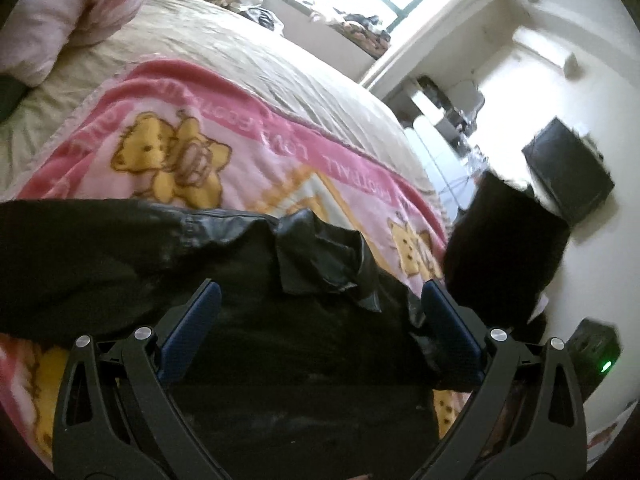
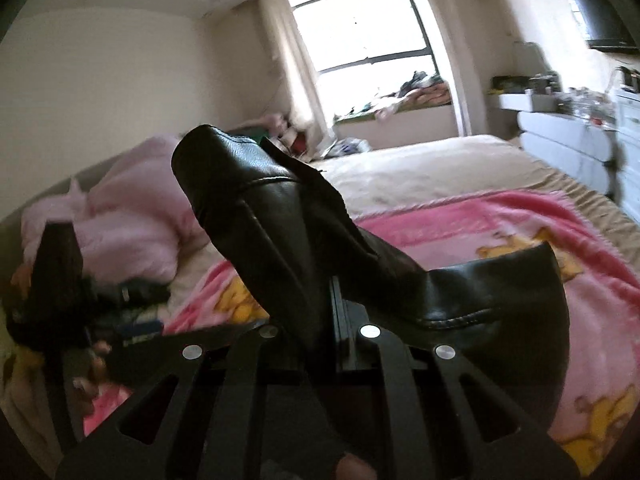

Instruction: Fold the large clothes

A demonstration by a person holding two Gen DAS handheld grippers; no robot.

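A black leather jacket lies across the pink teddy-bear blanket on the bed. My left gripper is open just above it, its blue-padded fingers spread either side of the collar area. In the right wrist view my right gripper is shut on a part of the black leather jacket and holds it lifted above the blanket; its fingertips are hidden by the leather.
A beige bedspread covers the bed. A pink pillow and pink bedding lie at the head. A window ledge with clutter, a white dresser and dark boxes stand beyond the bed.
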